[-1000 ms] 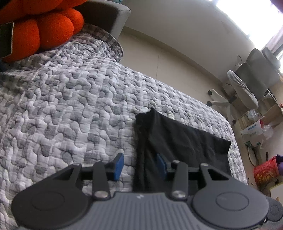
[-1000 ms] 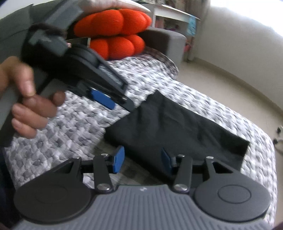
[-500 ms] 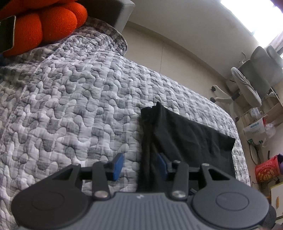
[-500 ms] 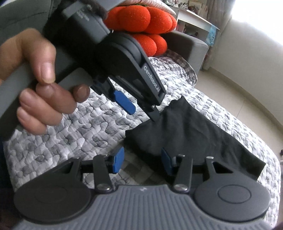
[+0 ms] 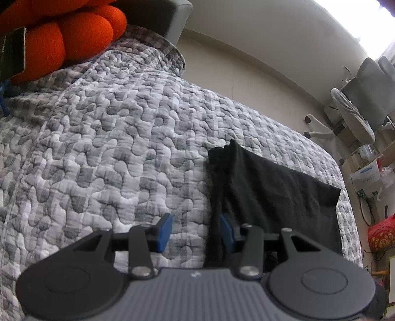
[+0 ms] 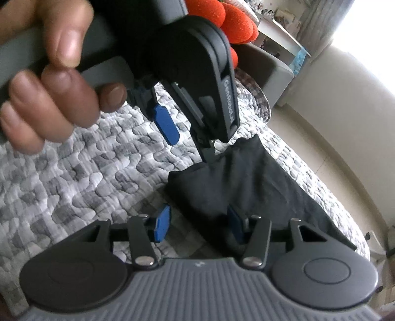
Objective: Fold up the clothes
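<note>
Lying on the grey-and-white quilted bed cover [image 5: 103, 158], a black folded fabric garment [image 5: 276, 195] stretches as a long flat strip toward the bed's far right corner, its near end bunched into a ridge of folds.

From the left wrist view, the left hand-held gripper [image 5: 195, 230] hovers low over the bed with its blue-padded fingers [image 5: 164, 230] spread wide; the garment's bunched long edge runs up between them, close to the right pad, but neither pad presses on the cloth.

From the right wrist view, the right hand-held gripper [image 6: 198, 226] is likewise spread apart, its left pad over bare quilt and its right pad over the dark cloth, with the garment's near corner sitting between the two fingers. Nothing is pinched. Above it, the left hand-held gripper [image 6: 190, 138] appears held by a person's hand [image 6: 49, 81] wrapped round a grey handle, its lower tip reaching down to the garment's raised far corner; whether it touches the cloth there cannot be told.

An orange knobbly knitted cushion [image 5: 74, 37] sits at the head end of the bed against a grey upholstered headboard [image 5: 153, 17]. Beyond the bed's right edge stands a grey office chair [image 5: 358, 103].
</note>
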A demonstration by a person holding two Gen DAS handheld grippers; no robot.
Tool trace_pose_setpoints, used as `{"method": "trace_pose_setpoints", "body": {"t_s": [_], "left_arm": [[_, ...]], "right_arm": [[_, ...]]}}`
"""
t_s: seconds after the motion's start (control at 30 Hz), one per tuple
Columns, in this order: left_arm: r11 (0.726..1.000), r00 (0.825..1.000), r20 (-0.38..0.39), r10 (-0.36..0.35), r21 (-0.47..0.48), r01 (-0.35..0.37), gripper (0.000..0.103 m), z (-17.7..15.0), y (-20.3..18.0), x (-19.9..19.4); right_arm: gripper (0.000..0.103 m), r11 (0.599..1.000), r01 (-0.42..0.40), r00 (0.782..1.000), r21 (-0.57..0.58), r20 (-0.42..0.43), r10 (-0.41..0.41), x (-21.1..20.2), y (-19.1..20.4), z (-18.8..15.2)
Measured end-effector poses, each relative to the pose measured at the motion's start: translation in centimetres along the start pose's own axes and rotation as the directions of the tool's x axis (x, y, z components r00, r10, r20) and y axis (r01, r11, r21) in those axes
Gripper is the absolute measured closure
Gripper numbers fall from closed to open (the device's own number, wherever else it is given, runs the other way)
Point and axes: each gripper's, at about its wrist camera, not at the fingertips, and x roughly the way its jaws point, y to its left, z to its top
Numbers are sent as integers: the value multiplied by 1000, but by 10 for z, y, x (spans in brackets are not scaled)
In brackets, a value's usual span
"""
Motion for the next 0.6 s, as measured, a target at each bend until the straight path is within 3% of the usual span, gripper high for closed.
{"method": "trace_pose_setpoints", "body": {"t_s": [0.6], "left_arm": [[999,999,-40,-2,-35,1,56,0,6,3]], "right_arm": [[49,1000,29,999,10,15,-29,13,-4,8]]}}
